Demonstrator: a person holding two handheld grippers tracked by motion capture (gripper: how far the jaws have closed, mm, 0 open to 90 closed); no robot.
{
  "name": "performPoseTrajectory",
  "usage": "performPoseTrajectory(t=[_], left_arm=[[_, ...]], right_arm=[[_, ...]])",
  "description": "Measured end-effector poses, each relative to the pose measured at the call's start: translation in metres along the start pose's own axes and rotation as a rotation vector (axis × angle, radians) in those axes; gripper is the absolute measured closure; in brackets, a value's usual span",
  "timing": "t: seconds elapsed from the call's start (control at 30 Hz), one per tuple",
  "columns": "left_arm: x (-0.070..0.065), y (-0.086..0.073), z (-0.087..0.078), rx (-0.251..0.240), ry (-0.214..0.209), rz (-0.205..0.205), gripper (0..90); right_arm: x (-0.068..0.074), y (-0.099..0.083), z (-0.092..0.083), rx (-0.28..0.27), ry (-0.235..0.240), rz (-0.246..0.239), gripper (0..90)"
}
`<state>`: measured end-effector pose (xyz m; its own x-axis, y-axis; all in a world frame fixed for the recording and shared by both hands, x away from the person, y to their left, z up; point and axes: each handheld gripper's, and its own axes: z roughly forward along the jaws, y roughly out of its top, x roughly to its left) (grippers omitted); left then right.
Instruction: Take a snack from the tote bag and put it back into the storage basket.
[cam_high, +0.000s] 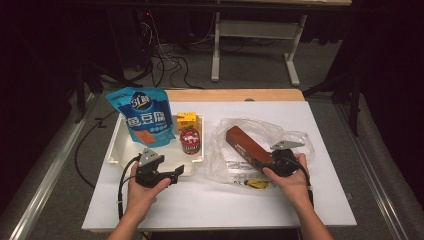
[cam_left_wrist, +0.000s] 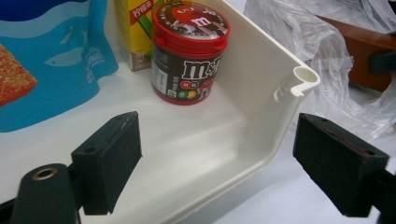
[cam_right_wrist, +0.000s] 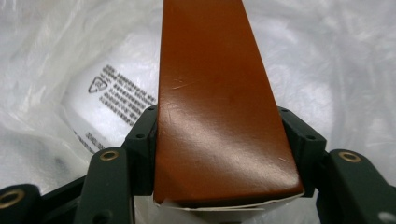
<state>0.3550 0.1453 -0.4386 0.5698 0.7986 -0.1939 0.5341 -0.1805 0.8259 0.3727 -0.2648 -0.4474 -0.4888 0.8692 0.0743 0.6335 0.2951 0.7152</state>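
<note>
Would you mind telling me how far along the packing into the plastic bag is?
Looks done: nothing certain. In hand: the right gripper grips the brown box lying on the plastic bag. Left: blue pouch, yellow carton and M&M's tub wait in the white tray; left gripper open.

I see the brown box (cam_high: 245, 143), long and glossy, lying aslant at about four o'clock on the table, inside the clear bag (cam_high: 226, 160), its near end pointing towards five o'clock.

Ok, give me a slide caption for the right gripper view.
Right gripper clamps a brown box above a crinkled clear plastic bag.
</note>
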Motion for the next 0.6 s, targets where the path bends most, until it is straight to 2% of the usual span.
performPoseTrajectory(t=[0.13, 0.4, 0.5, 0.6], left_arm=[[-0.001, 0.000, 0.001, 0.002, -0.002, 0.002, 15.7], [-0.001, 0.000, 0.001, 0.000, -0.004, -0.001, 15.9], [-0.001, 0.000, 0.002, 0.003, -0.006, 0.000, 15.9], [-0.002, 0.000, 0.002, 0.003, -0.007, 0.003, 16.0]], right_arm=[[0.002, 0.006, -0.009, -0.021, -0.022, -0.002, 43.6], [0.002, 0.010, -0.027, -0.060, -0.011, 0.004, 44.1], [0.003, 0.005, -0.025, -0.034, -0.015, -0.002, 44.1], [0.000, -0.001, -0.022, -0.044, -0.007, 0.007, 44.1]])
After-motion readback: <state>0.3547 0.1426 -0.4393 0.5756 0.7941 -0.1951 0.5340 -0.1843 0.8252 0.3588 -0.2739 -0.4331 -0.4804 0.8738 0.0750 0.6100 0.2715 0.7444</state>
